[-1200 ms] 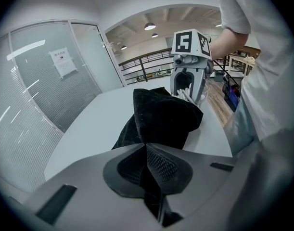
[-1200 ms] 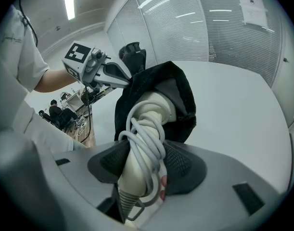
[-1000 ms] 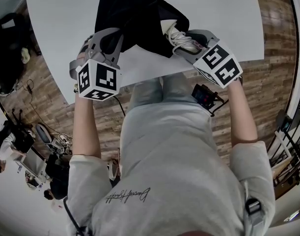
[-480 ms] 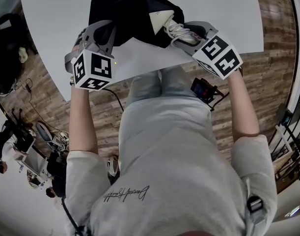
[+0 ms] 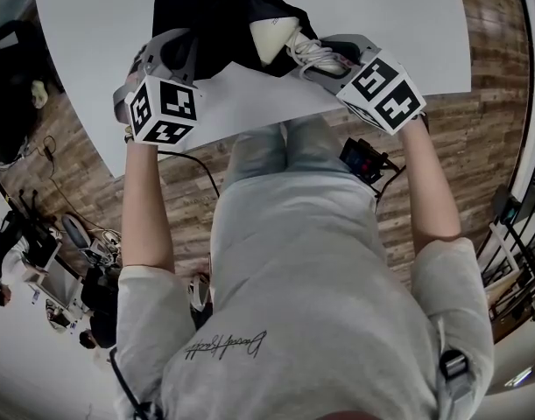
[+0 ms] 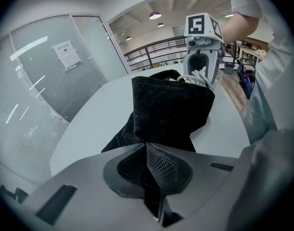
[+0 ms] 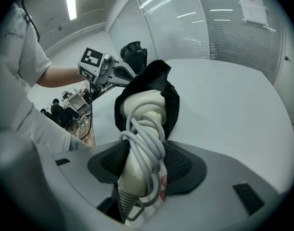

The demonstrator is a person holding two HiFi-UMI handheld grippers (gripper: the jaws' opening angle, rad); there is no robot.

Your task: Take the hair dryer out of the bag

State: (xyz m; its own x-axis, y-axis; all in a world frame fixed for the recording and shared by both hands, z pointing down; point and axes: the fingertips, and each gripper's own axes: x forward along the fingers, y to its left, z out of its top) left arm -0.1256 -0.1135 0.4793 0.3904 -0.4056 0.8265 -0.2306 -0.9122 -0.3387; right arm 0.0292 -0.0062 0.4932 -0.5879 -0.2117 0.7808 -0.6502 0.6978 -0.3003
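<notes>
A black cloth bag (image 5: 210,20) lies on the white table (image 5: 92,51). A cream hair dryer (image 5: 274,35) sticks out of its mouth, its handle wrapped in grey cord (image 5: 309,56). My right gripper (image 7: 144,165) is shut on that cord-wrapped handle (image 7: 142,143), with the dryer's head (image 7: 139,102) still ringed by the bag's opening (image 7: 168,93). My left gripper (image 6: 147,160) is shut on the black bag (image 6: 168,114) at its near corner. In the head view the left gripper (image 5: 175,55) is at the bag's left and the right gripper (image 5: 333,59) at its right.
The table's near edge (image 5: 249,134) runs just under both grippers, with wooden floor (image 5: 477,138) beyond it. A glass wall (image 7: 223,23) lies past the table's far side. People and gear (image 5: 39,252) are at the lower left of the head view.
The left gripper has moved left and away with the bag. More of the cream dryer now shows outside the bag's mouth. The right gripper has stayed nearly still.
</notes>
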